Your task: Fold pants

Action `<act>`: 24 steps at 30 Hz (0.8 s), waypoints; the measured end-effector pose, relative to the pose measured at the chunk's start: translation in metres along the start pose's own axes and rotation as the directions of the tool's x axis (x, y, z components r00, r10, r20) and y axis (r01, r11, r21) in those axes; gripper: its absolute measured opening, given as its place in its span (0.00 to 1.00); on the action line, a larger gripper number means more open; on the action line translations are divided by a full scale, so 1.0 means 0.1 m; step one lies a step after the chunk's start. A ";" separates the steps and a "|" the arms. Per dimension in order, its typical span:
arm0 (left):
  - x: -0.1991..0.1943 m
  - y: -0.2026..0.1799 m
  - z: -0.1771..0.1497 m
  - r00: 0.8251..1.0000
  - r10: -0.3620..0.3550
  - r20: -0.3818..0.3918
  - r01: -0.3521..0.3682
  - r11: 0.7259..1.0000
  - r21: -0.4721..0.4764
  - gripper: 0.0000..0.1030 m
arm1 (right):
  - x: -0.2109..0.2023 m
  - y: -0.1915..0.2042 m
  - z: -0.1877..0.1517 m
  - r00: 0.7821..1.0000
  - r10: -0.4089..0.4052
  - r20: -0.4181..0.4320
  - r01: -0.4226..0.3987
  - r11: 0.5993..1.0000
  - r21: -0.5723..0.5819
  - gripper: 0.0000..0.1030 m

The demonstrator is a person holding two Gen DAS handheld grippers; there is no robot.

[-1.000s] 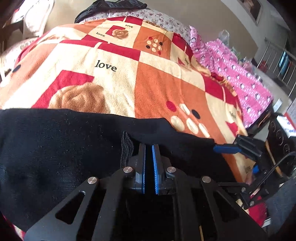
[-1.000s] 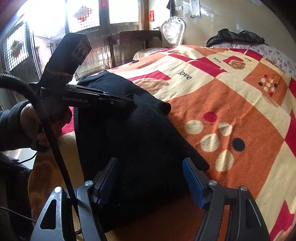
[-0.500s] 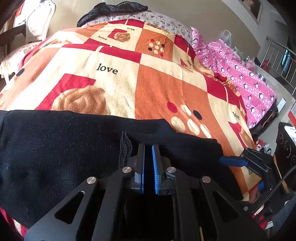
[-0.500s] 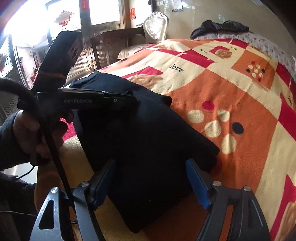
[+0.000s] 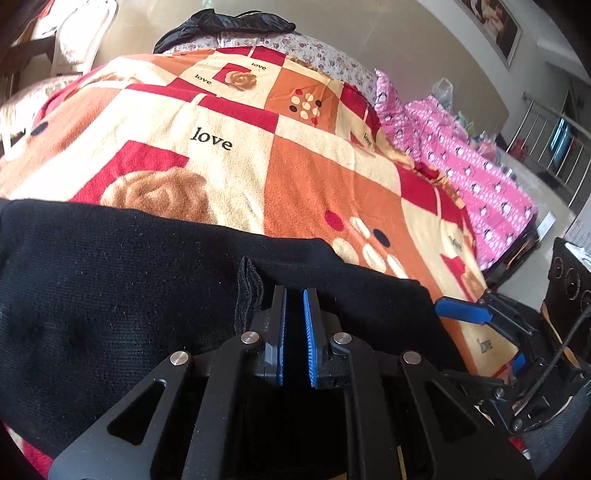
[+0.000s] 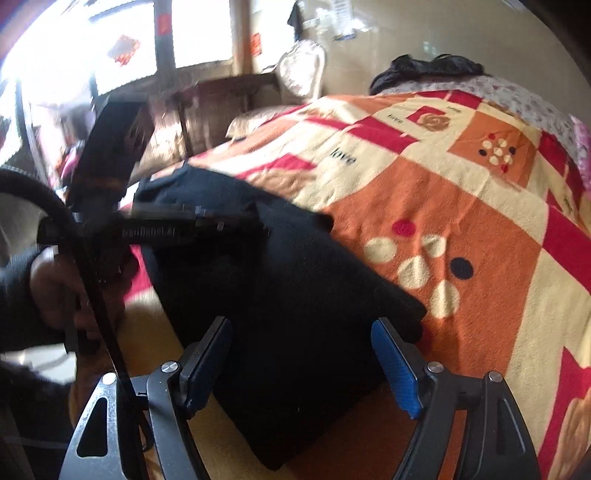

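Observation:
The black pants (image 5: 110,295) lie folded on the orange and red blanket (image 5: 303,173) at the bed's near edge. My left gripper (image 5: 294,299) is shut on a pinched fold of the pants. In the right wrist view the pants (image 6: 295,295) form a dark folded stack, with my left gripper (image 6: 255,225) on its far part. My right gripper (image 6: 303,332) is open, its blue pads either side of the stack's near end. It also shows in the left wrist view (image 5: 461,312) at the right.
A pink penguin-print cover (image 5: 472,177) lies on the bed's right side. A black garment (image 5: 225,26) sits at the headboard. A white chair (image 6: 303,70) and wooden furniture (image 6: 221,107) stand beyond the bed's left side. A black speaker (image 5: 572,280) stands at the right.
Both grippers have moved further onto the bed with the pants. The left gripper stays shut on the fabric; the right stays open.

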State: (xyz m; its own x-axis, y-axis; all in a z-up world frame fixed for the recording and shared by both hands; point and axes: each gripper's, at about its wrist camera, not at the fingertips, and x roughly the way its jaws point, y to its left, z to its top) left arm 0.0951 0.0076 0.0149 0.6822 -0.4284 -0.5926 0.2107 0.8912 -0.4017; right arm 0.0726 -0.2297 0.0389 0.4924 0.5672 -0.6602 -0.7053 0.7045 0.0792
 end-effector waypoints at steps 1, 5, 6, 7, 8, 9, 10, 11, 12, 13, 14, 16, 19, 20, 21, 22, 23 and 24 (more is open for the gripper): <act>0.00 0.00 0.00 1.000 -0.005 0.001 0.005 1.000 -0.006 0.08 | 0.06 0.00 0.00 1.000 -0.013 -0.027 0.013 1.000 0.000 0.74; 0.01 -0.12 -0.02 0.998 0.054 0.011 -0.055 0.997 0.046 0.08 | 0.21 0.02 -0.02 0.996 -0.018 -0.084 0.017 1.000 -0.015 0.79; 0.01 -0.14 -0.02 0.998 0.068 0.013 -0.069 0.996 0.059 0.08 | 0.20 0.01 -0.02 0.997 -0.014 -0.081 0.013 1.000 -0.013 0.79; 0.01 -0.17 -0.02 0.997 0.081 0.013 -0.081 0.994 0.069 0.08 | 0.20 0.01 -0.02 0.997 -0.012 -0.076 0.011 1.000 -0.011 0.79; 0.01 -0.17 -0.02 0.996 0.085 0.014 -0.085 0.994 0.073 0.08 | 0.19 0.01 -0.04 0.997 -0.015 -0.072 0.014 1.000 -0.012 0.79; 0.01 -0.16 -0.03 0.997 0.082 0.012 -0.083 0.994 0.070 0.08 | 0.17 0.02 -0.04 0.997 -0.023 -0.067 0.021 1.000 -0.016 0.79; 0.01 -0.16 -0.03 0.997 0.079 0.009 -0.079 0.995 0.067 0.08 | 0.13 0.05 -0.04 0.998 -0.041 -0.055 0.039 0.999 -0.031 0.79; 0.00 -0.15 -0.02 0.997 0.073 -0.003 -0.073 0.996 0.059 0.08 | 0.08 0.05 -0.05 0.997 -0.056 -0.044 0.055 0.998 -0.032 0.78; -0.04 -0.14 -0.01 0.997 0.072 -0.018 -0.071 0.996 0.054 0.08 | 0.02 0.04 -0.05 0.996 -0.079 -0.033 0.079 0.997 -0.017 0.78; -0.12 -0.14 -0.02 0.997 0.077 -0.028 -0.075 0.996 0.048 0.08 | -0.10 0.00 -0.06 0.993 -0.118 -0.015 0.118 0.993 0.017 0.78; -0.22 -0.12 -0.03 0.996 0.078 -0.032 -0.077 0.996 0.037 0.08 | -0.19 -0.03 -0.07 0.989 -0.147 -0.003 0.147 0.989 0.034 0.78; -0.45 -0.07 -0.07 0.997 0.069 -0.026 -0.069 0.998 0.012 0.14 | -0.34 -0.16 -0.13 0.974 -0.224 -0.003 0.224 0.973 0.054 0.78; -0.90 0.12 -0.21 0.999 0.037 0.036 -0.035 0.999 -0.039 0.65 | -0.49 -0.49 -0.34 0.939 -0.339 -0.049 0.342 0.935 0.088 0.78; -1.06 0.22 -0.27 0.997 0.045 0.062 -0.041 0.997 -0.064 0.66 | -0.51 -0.58 -0.39 0.933 -0.356 -0.057 0.360 0.926 0.112 0.78; -1.18 0.31 -0.32 0.996 0.054 0.073 -0.047 0.995 -0.089 0.66 | -0.54 -0.70 -0.46 0.931 -0.360 -0.067 0.366 0.918 0.152 0.78; -1.29 0.42 -0.36 0.995 0.063 0.083 -0.052 0.991 -0.123 0.66 | -0.56 -0.82 -0.52 0.934 -0.349 -0.074 0.356 0.911 0.206 0.78; -1.39 0.53 -0.40 0.993 0.075 0.093 -0.059 0.985 -0.163 0.66 | -0.57 -0.94 -0.59 0.943 -0.326 -0.074 0.333 0.902 0.274 0.78; -1.46 0.62 -0.42 0.991 0.089 0.100 -0.067 0.977 -0.202 0.66 | -0.56 -1.04 -0.63 0.950 -0.302 -0.077 0.310 0.892 0.329 0.78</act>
State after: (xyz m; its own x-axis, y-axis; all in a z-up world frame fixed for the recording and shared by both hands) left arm -0.0207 0.1189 0.0469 0.7646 -0.3307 -0.5532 0.0185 0.8692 -0.4941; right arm 0.0859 -0.3613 0.0208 0.6418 0.2935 -0.7085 -0.3089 0.9445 0.1115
